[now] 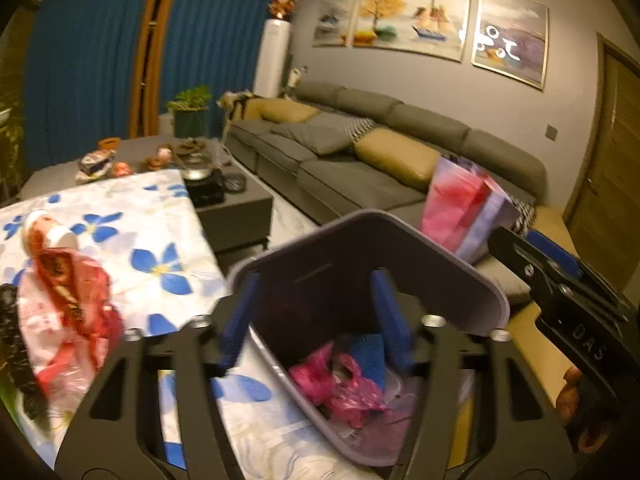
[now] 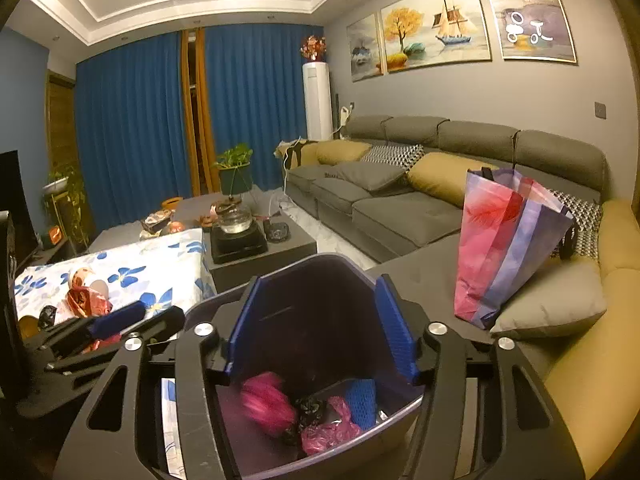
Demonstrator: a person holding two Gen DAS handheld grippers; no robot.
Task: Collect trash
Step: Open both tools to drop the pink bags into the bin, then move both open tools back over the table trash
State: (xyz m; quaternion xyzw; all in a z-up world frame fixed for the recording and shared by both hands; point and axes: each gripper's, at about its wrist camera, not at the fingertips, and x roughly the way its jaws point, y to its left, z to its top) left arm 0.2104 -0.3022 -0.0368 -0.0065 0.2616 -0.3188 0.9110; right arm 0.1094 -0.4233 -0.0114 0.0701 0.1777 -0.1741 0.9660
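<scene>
Open right gripper (image 2: 320, 328) above grey trash bin (image 2: 320, 272) (pink wrappers (image 2: 324, 432) inside), left gripper (image 2: 132, 320) alongside.

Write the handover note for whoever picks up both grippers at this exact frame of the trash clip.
Left hand-held gripper: open, empty, at the trash bin's near rim.
Right hand-held gripper: open, empty, directly above the bin.
Trash bin: grey, beside the floral-cloth table.
Done: pink plastic bag, blurred pink wad, blue piece in the bin.
Left: red wrappers and a black bag on the cloth.
</scene>
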